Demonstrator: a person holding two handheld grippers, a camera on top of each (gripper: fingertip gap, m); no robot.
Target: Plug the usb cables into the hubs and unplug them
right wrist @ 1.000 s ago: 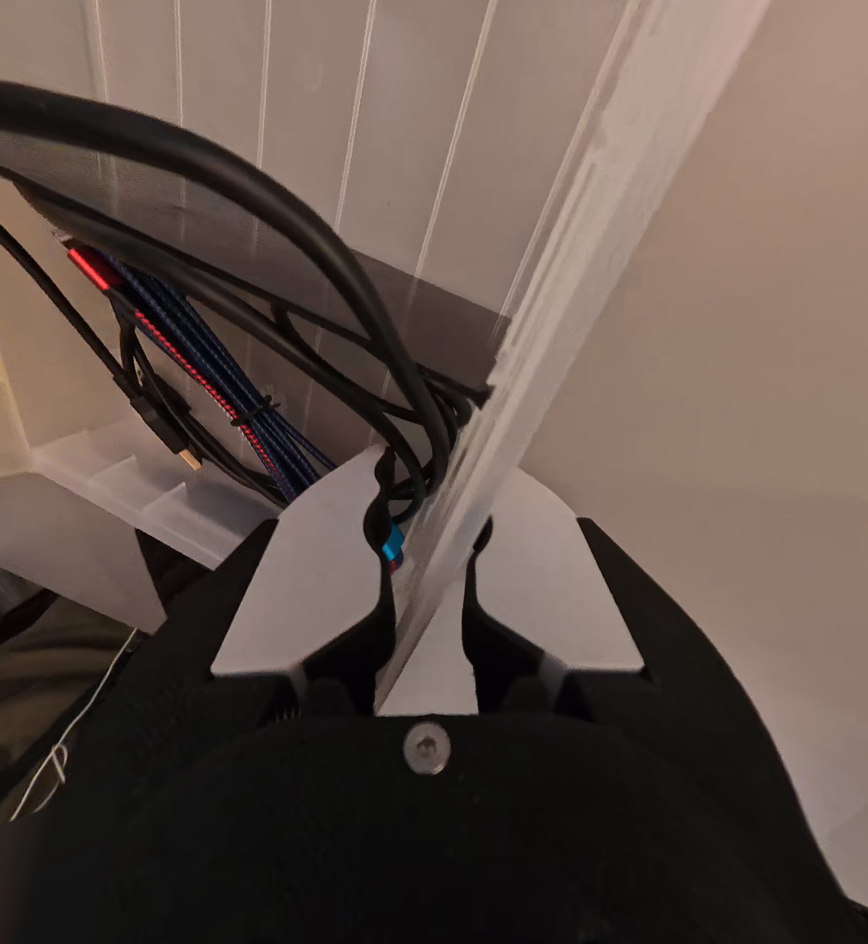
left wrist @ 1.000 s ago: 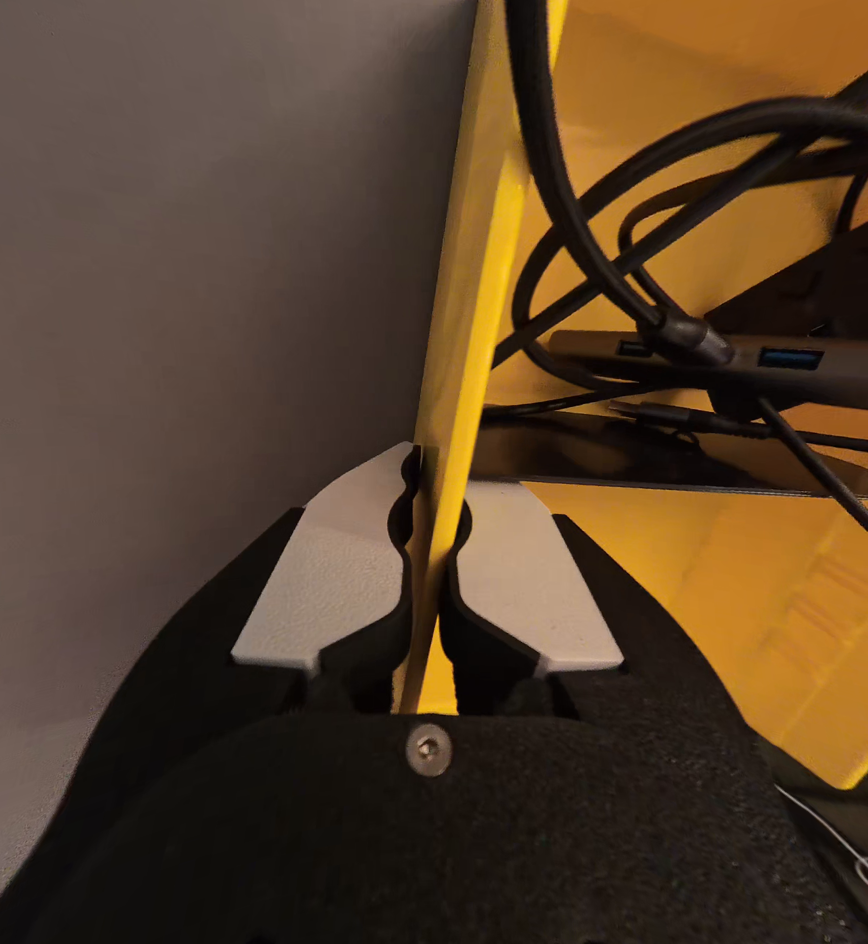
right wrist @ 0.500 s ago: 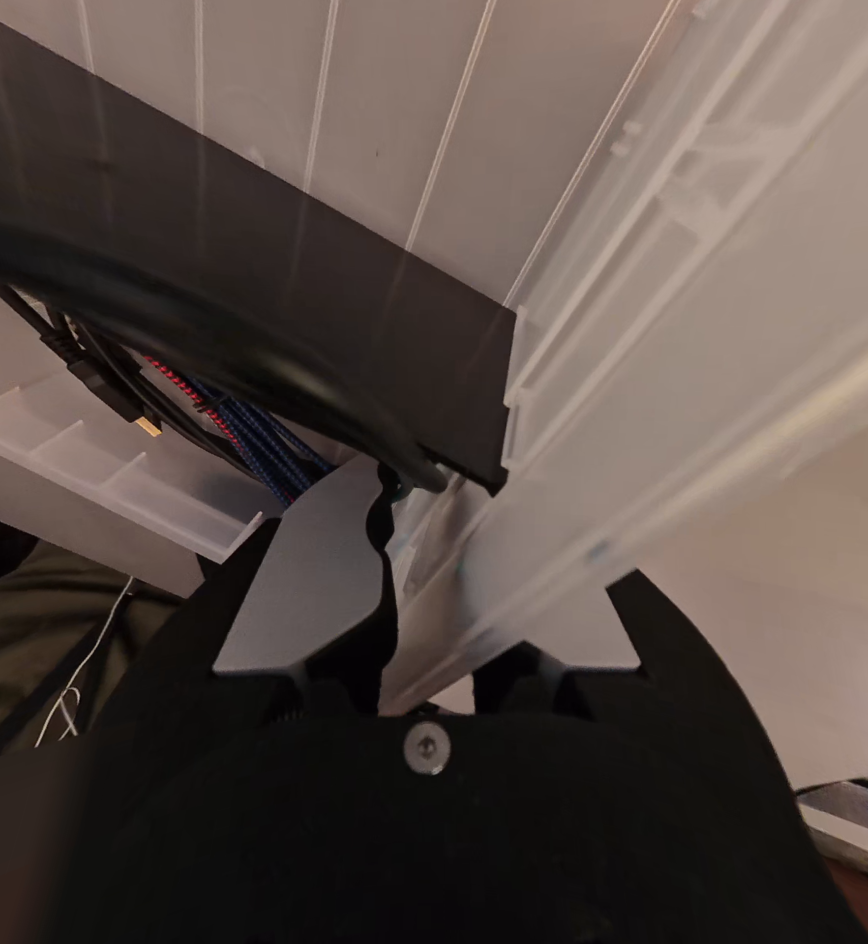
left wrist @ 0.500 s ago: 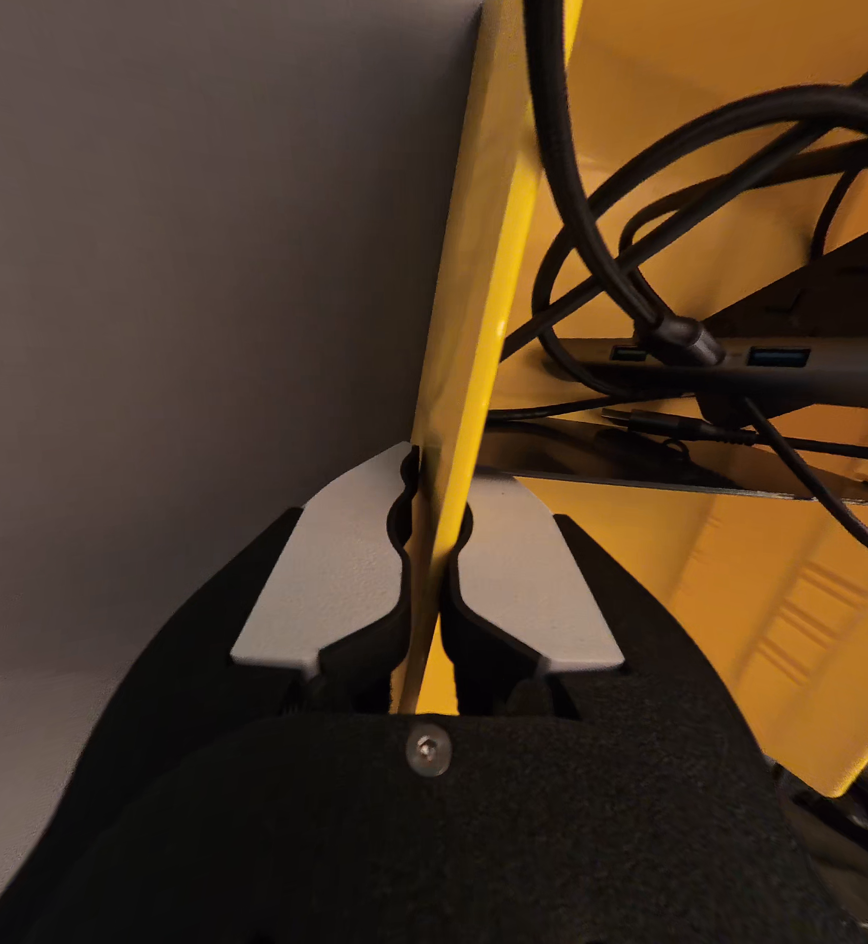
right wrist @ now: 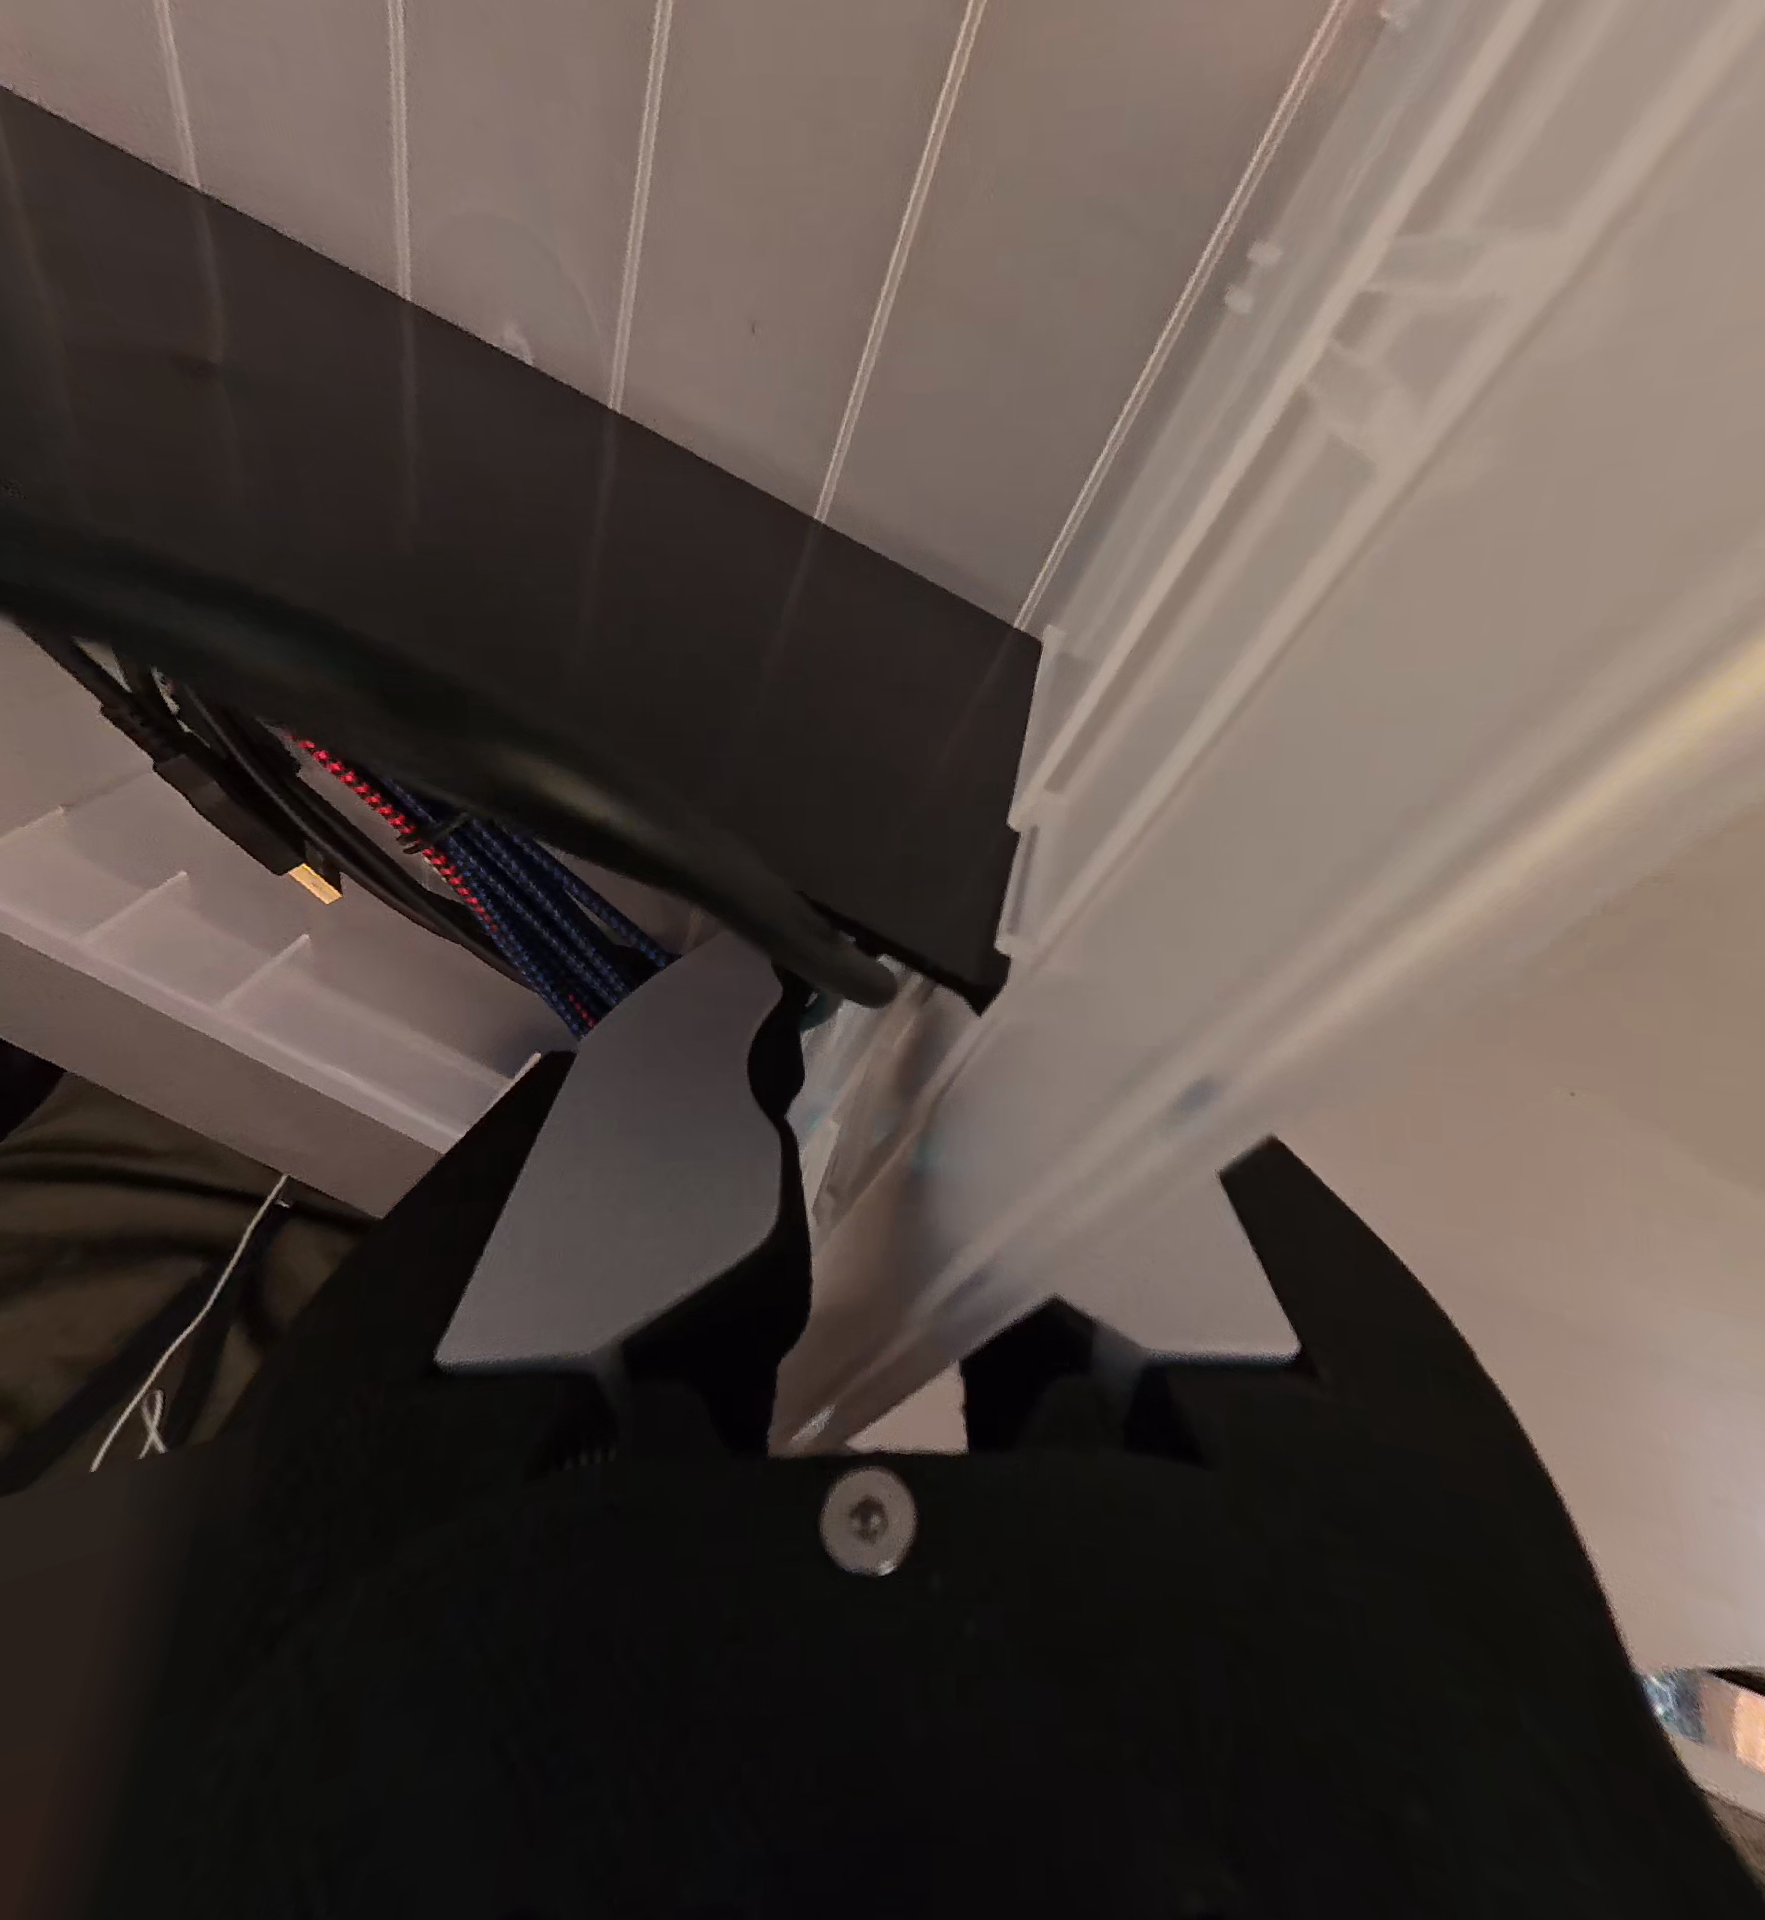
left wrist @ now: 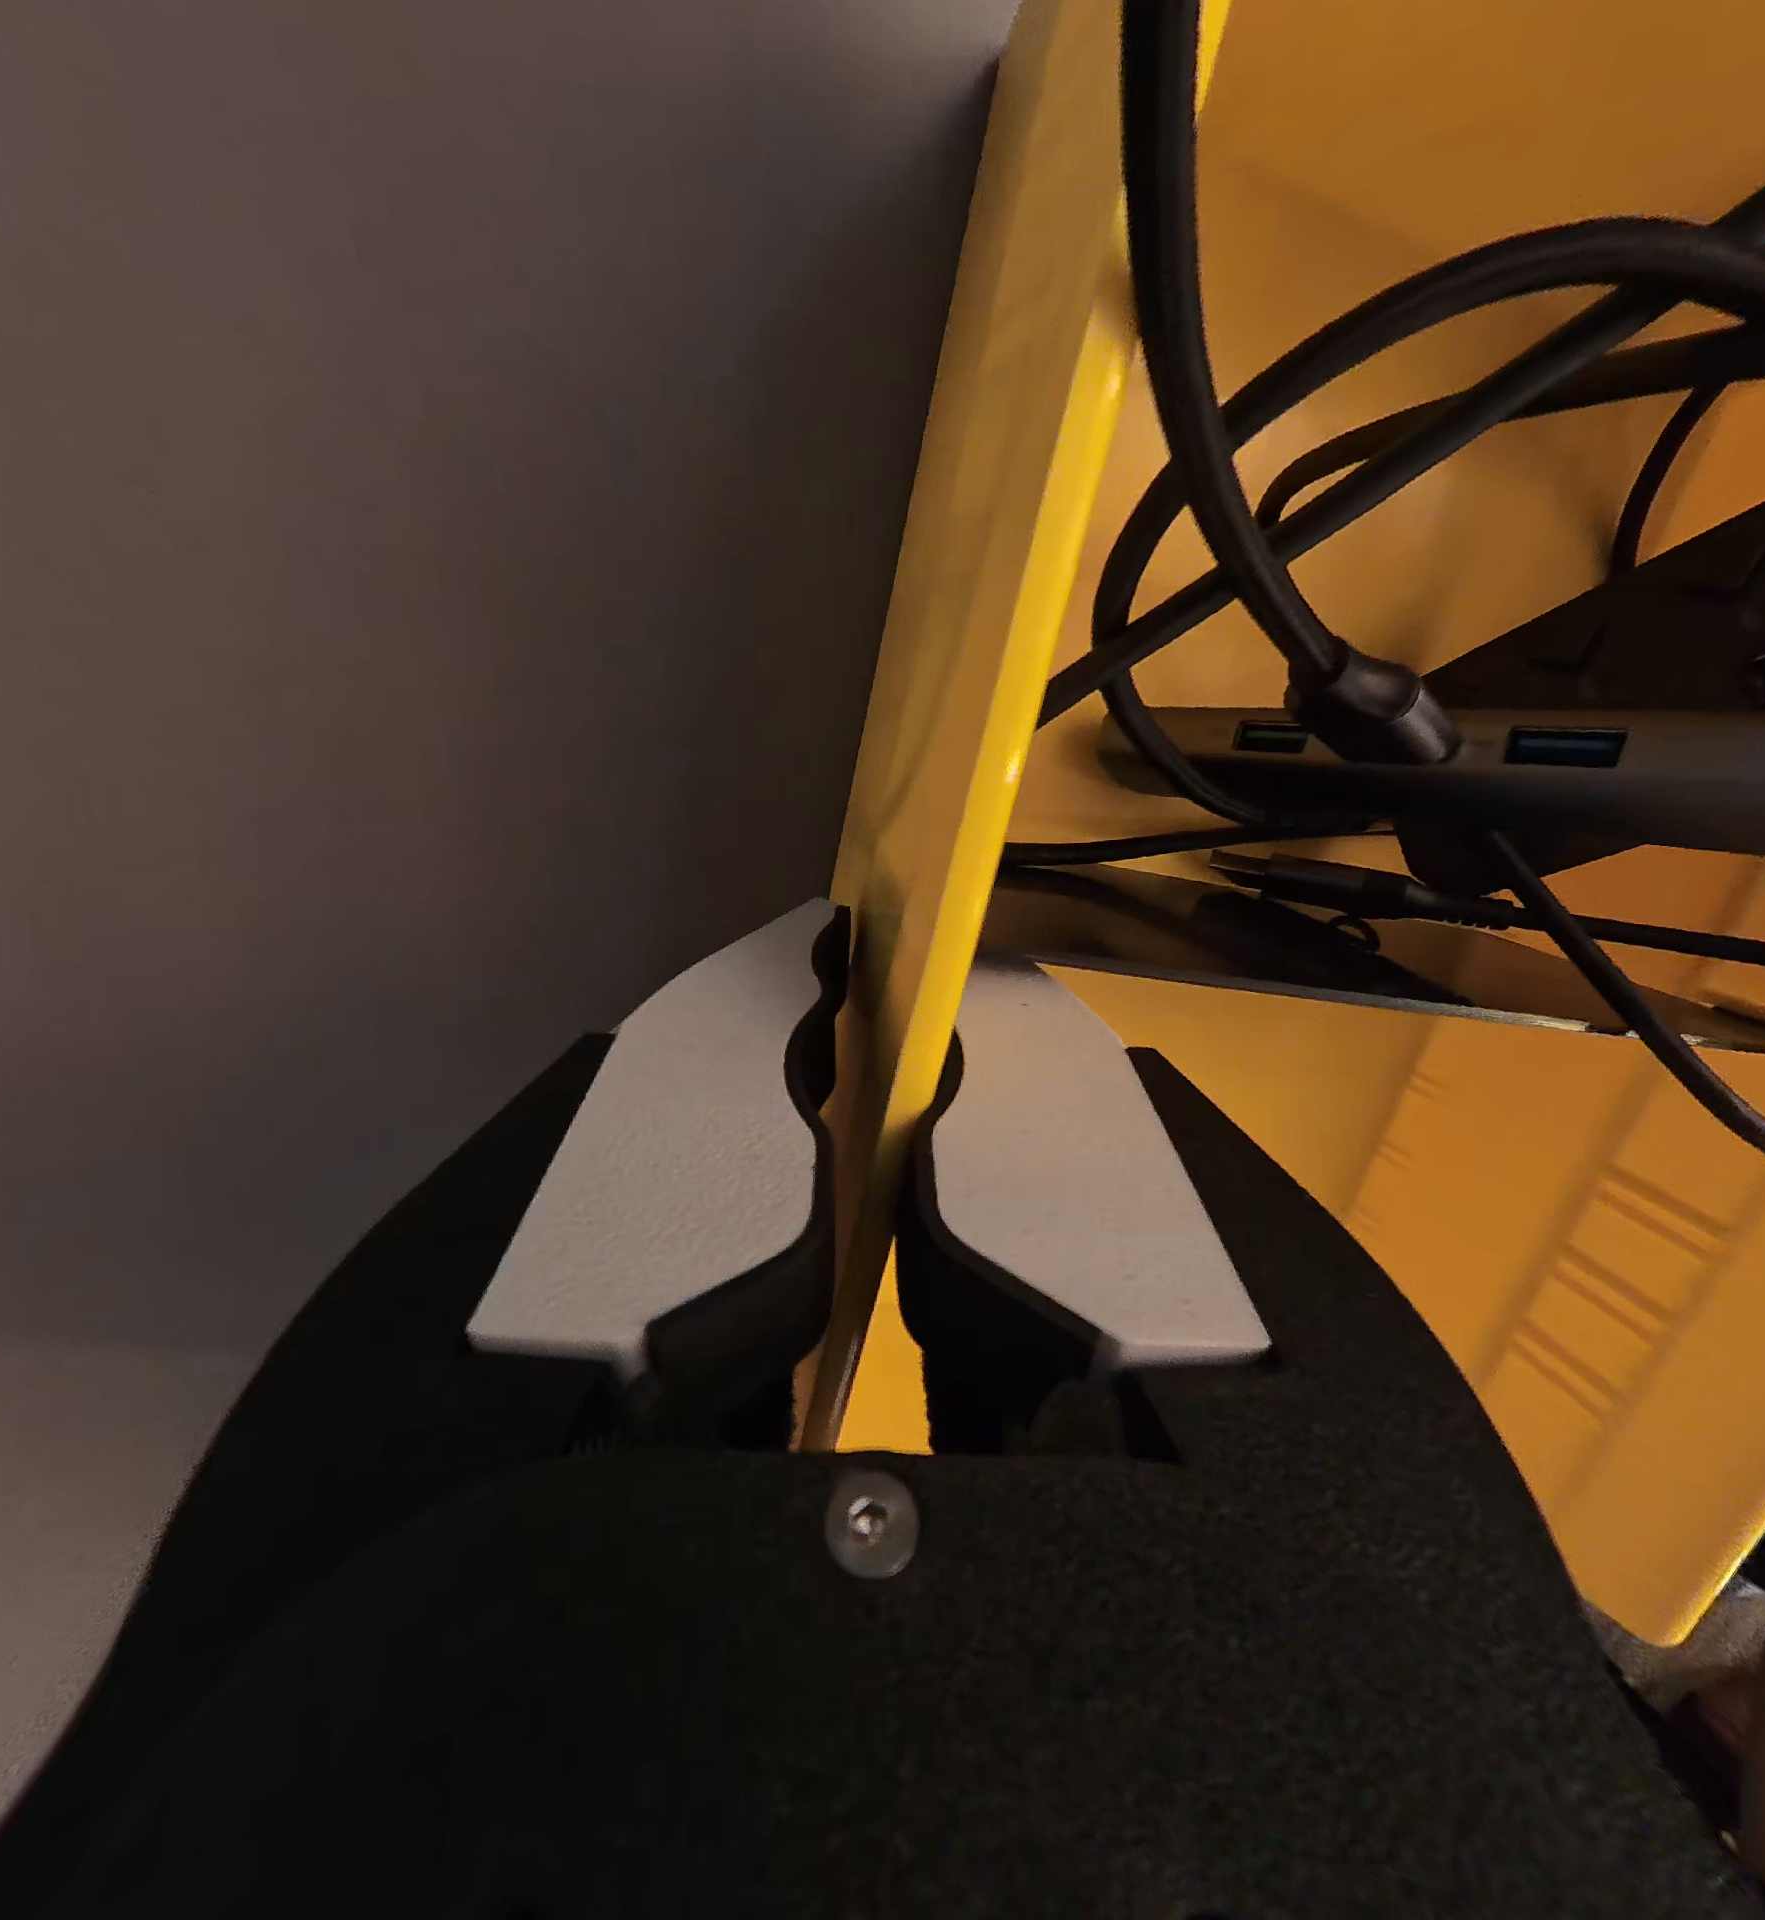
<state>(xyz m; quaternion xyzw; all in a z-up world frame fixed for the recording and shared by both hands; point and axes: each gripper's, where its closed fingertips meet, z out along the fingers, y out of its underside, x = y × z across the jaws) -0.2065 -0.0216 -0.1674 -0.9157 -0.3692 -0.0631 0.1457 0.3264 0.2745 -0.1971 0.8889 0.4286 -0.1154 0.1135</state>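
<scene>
My left gripper [left wrist: 883, 1049] pinches the yellow bin [left wrist: 992, 582] wall; my right gripper [right wrist: 888, 1122] clamps the clear bin [right wrist: 1221, 935] wall. The hub [left wrist: 1543, 774], at right of the left view, has one cable [left wrist: 1371, 707] plugged in and two ports empty; most plugging remains. Since a second ago the clear bin has tilted; the yellow one barely shifted.

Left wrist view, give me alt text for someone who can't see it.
The left claw is shut on the yellow bin wall. Inside lie a grey USB hub with one black cable plugged in, and loose cables.
</scene>
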